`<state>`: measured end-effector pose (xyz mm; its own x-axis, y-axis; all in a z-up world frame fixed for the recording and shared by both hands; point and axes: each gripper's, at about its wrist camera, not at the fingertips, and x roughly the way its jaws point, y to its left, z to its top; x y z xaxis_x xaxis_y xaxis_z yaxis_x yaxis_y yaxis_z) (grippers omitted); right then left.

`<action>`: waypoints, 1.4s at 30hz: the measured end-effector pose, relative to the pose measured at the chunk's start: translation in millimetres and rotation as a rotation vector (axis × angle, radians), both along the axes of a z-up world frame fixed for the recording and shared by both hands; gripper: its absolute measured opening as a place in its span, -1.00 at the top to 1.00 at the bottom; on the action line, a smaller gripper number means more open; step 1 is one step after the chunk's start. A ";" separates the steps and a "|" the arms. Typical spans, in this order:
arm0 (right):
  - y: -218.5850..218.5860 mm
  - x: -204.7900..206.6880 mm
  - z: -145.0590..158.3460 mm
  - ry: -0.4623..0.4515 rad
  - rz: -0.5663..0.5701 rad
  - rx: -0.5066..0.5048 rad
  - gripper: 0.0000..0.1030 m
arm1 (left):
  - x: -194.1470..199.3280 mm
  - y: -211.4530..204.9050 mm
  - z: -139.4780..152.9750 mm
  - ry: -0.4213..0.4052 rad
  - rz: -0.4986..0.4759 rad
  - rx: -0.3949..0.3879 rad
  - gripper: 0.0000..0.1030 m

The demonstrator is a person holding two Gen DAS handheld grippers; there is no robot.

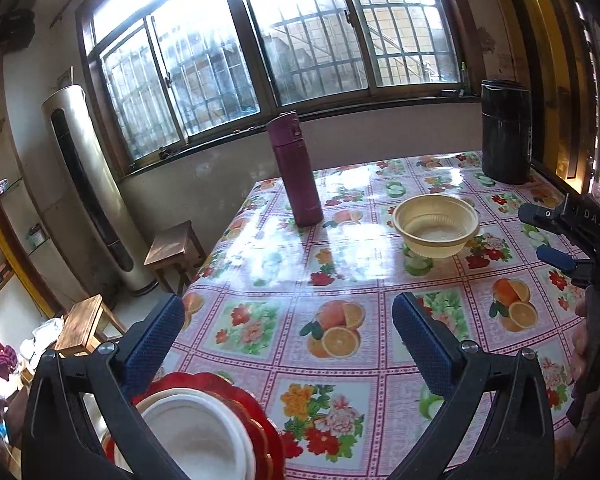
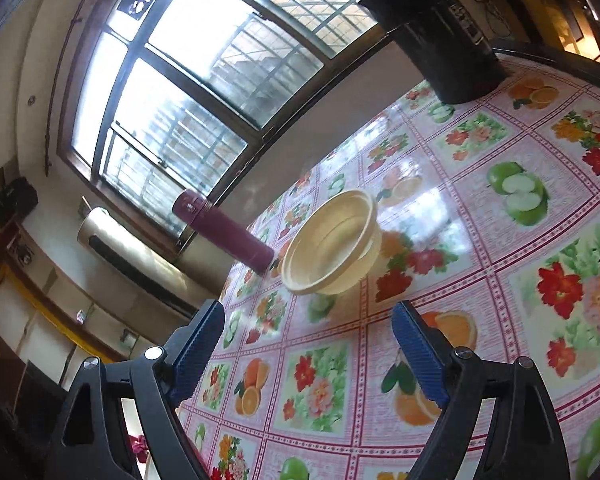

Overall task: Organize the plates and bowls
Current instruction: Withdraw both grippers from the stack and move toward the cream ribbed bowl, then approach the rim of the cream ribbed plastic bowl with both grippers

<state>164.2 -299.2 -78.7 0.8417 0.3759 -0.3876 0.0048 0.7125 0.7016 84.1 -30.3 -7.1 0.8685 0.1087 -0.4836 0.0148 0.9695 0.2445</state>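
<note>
A cream plastic bowl (image 1: 436, 226) stands upright on the table (image 1: 340, 264) toward its far right; it also shows in the right wrist view (image 2: 332, 244). A white plate (image 1: 196, 436) lies on a red scalloped plate (image 1: 256, 412) at the table's near left corner, under my left gripper's left finger. My left gripper (image 1: 288, 344) is open and empty above the table, near the stack. My right gripper (image 2: 308, 344) is open and empty, tilted, a short way in front of the bowl; it also shows at the right edge of the left wrist view (image 1: 548, 236).
A maroon thermos (image 1: 296, 168) stands at the table's far left edge, and shows in the right wrist view (image 2: 224, 232). A black cylinder container (image 1: 506, 132) stands at the far right corner. Wooden stools (image 1: 176, 248) and a tall floor air conditioner (image 1: 96, 188) stand left of the table.
</note>
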 end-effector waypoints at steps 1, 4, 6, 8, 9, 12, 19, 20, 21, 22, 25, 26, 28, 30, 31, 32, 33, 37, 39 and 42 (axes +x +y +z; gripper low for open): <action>-10.3 1.0 -0.9 0.000 -0.020 0.016 -0.75 | 4.1 -8.0 -1.3 0.008 -0.011 0.005 -1.00; -34.3 0.3 -6.1 0.004 -0.080 0.070 -0.77 | 15.0 -29.4 -6.1 0.036 -0.046 0.003 -1.00; -44.1 1.8 -8.1 0.007 -0.090 0.099 -0.77 | 20.8 -41.9 -9.3 0.047 -0.061 0.003 -1.00; -48.3 2.7 -8.3 0.007 -0.095 0.103 -0.77 | 25.5 -51.4 -11.2 0.059 -0.073 0.001 -1.00; -48.8 2.9 -8.7 0.007 -0.093 0.099 -0.77 | 28.9 -56.6 -11.7 0.063 -0.076 0.000 -1.00; -44.7 3.4 -8.0 0.008 -0.083 0.072 -0.77 | 36.0 -67.3 -13.5 0.078 -0.087 -0.014 -1.00; -42.0 0.6 -10.5 0.020 -0.075 0.083 -0.77 | 47.4 -81.2 -16.6 0.093 -0.101 -0.018 -1.00; -42.0 0.6 -10.9 0.021 -0.075 0.085 -0.77 | 49.2 -82.5 -17.1 0.097 -0.102 -0.020 -1.00; -41.0 0.2 -11.0 0.023 -0.074 0.085 -0.77 | 50.7 -83.2 -17.6 0.101 -0.102 -0.023 -1.00; -40.7 0.5 -11.4 0.024 -0.073 0.085 -0.77 | 52.2 -84.4 -18.2 0.103 -0.104 -0.025 -1.00; -38.8 1.2 -11.8 0.026 -0.070 0.081 -0.77 | 56.0 -86.5 -19.5 0.107 -0.106 -0.023 -1.00; -38.4 1.6 -12.2 0.027 -0.068 0.082 -0.77 | 57.1 -87.1 -20.0 0.109 -0.108 -0.025 -1.00; -37.9 2.3 -13.4 0.029 -0.069 0.080 -0.77 | 59.3 -87.9 -20.6 0.112 -0.109 -0.025 -1.00; -37.3 3.1 -14.4 0.033 -0.067 0.080 -0.77 | 61.4 -88.1 -21.1 0.115 -0.108 -0.029 -1.00; -37.1 3.4 -15.1 0.034 -0.066 0.080 -0.77 | 62.2 -88.1 -21.2 0.115 -0.108 -0.032 -1.00; -36.6 3.7 -15.4 0.036 -0.067 0.079 -0.77 | 63.3 -88.3 -21.4 0.115 -0.107 -0.032 -1.00; -36.2 3.7 -15.6 0.037 -0.066 0.079 -0.77 | 64.3 -88.3 -21.8 0.117 -0.107 -0.031 -1.00; -34.7 4.3 -16.4 0.041 -0.063 0.077 -0.77 | 68.3 -88.4 -24.8 0.127 -0.106 -0.035 -1.00; -34.5 5.0 -16.5 0.042 -0.061 0.078 -0.77 | 70.1 -88.6 -26.1 0.131 -0.105 -0.036 -1.00; -33.9 5.7 -17.2 0.043 -0.061 0.077 -0.77 | 72.5 -88.8 -27.6 0.136 -0.104 -0.040 -1.00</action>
